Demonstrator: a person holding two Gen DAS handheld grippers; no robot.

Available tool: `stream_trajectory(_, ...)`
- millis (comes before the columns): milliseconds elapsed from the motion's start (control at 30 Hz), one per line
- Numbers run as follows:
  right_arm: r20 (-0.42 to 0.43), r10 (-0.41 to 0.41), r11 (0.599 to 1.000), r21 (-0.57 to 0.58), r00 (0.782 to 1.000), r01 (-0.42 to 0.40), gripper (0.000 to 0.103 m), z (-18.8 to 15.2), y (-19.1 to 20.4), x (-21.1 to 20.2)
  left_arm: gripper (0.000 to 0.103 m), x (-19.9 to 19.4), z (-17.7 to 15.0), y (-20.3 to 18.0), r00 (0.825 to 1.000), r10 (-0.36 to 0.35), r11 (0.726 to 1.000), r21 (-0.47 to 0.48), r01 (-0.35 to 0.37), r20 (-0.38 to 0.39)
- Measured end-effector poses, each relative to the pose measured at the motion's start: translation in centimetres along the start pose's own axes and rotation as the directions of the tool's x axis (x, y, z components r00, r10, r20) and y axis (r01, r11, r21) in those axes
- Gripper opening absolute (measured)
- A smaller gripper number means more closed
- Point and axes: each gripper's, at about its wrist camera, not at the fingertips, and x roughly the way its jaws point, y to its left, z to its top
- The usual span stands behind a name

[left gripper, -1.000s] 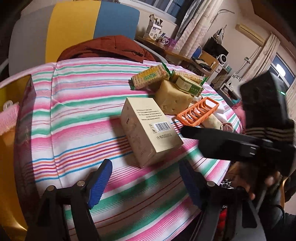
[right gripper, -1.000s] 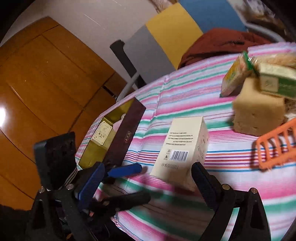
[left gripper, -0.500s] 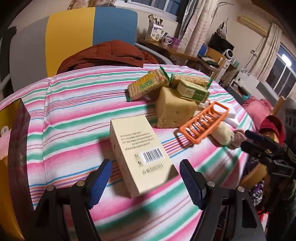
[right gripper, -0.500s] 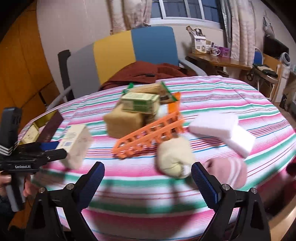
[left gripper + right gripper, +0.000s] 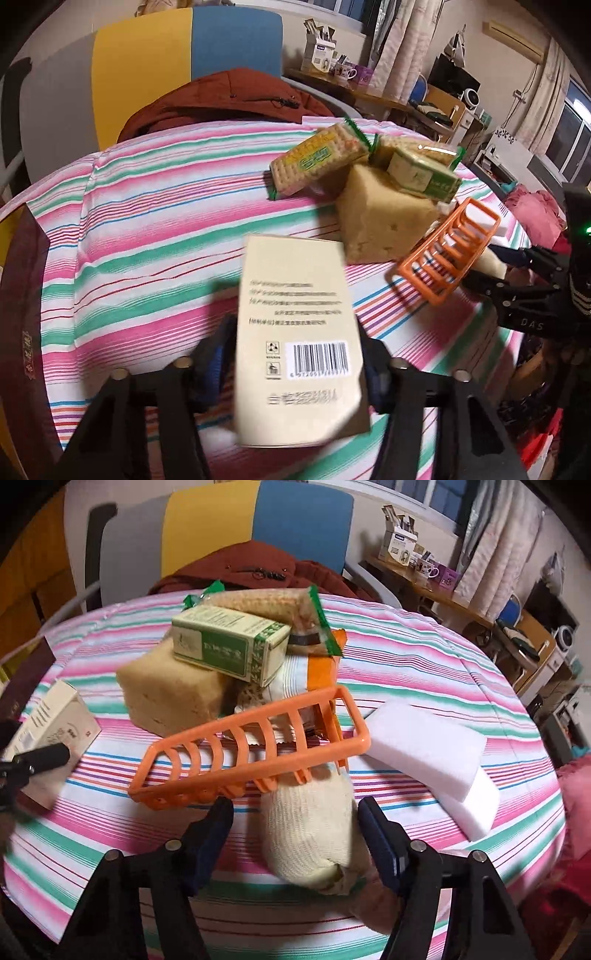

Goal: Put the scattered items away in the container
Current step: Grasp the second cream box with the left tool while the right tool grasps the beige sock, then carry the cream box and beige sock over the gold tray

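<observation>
Carton (image 5: 299, 325) hiding jaws' pads, print blurred

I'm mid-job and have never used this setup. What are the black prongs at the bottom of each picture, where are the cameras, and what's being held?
There is no robot. A person holds a two-finger gripper in each hand, and a fisheye camera on each looks along its fingers, which are the prongs. The left view shows the left gripper. Its jaws have just been closing, and the pads look pressed on a beige box. The right gripper has also just been closing, around a cream cloth roll, but a gap remains on one side, so it is not gripped yet. On the striped tablecloth lie an orange rack, a tan sponge block, a green carton, cracker packs and white foam blocks.
</observation>
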Motion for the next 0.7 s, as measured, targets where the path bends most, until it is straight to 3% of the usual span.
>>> stream_trajectory(133,-0.003,-0.037,0.999,-0.014,0.999,0.037,0.051,-0.3,-0.3,-0.4,0.055,-0.4,-0.6,0.2,1.000,-0.005,1.000,0.020,0.005,0.018)
stream_trajectory(300,-0.007,0.063,0.998,-0.001,0.998,-0.063,0.049,-1.0,0.8,-2.1,0.054,-1.7,-1.5,0.9,1.000,-0.016,1.000,0.016,0.016,0.001)
stream_trajectory(500,-0.007,0.227,0.974,0.015,0.974,-0.227,0.049,-2.6,4.3,-3.8,0.054,-4.2,-3.5,1.6,1.000,0.000,0.999,0.032,0.000,-0.001)
stream_trajectory(700,0.022,0.244,0.970,-0.004,0.970,-0.244,0.049,-4.1,6.9,-4.6,0.054,-4.7,-5.2,2.2,1.000,0.022,0.999,0.035,-0.022,0.018)
